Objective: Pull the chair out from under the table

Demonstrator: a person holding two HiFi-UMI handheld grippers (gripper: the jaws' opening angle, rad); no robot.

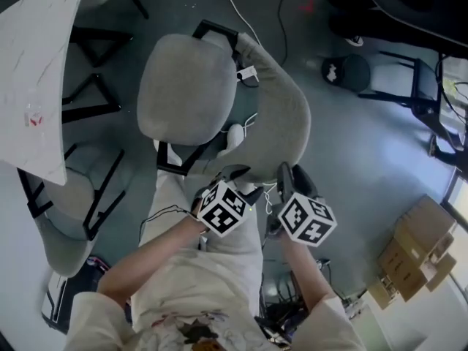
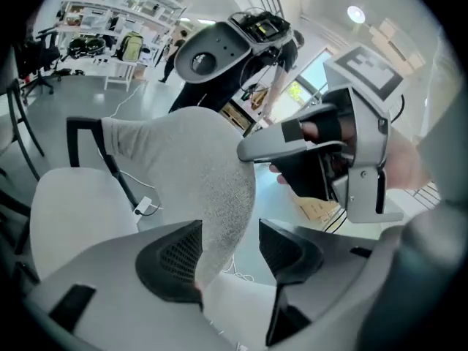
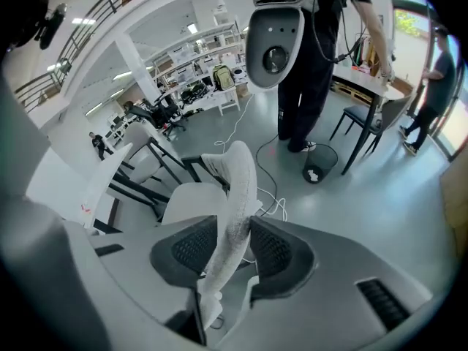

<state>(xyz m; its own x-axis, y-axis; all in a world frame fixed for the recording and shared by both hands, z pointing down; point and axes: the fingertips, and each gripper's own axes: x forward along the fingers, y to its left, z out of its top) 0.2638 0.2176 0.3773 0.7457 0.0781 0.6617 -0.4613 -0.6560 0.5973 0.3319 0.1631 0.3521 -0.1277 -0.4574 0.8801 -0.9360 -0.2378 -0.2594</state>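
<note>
The grey chair stands right of the white table (image 1: 44,72), its seat (image 1: 186,86) clear of the tabletop's edge and its curved backrest (image 1: 281,115) toward me. Both grippers are at the backrest's near edge. My left gripper (image 1: 234,175) is open: the backrest (image 2: 190,167) lies between its jaws and touches the left pad, with a gap to the right pad. My right gripper (image 1: 287,175) is shut on the thin edge of the backrest (image 3: 238,189), both pads pressing on it. The right gripper (image 2: 344,152) also shows close by in the left gripper view.
A second grey chair (image 1: 73,218) sits under the table at the lower left among black legs. A white cable (image 1: 252,20) runs across the floor beyond the chair. A round bin (image 1: 345,72) and a dark-framed table stand at the right, cardboard boxes (image 1: 417,251) at the lower right.
</note>
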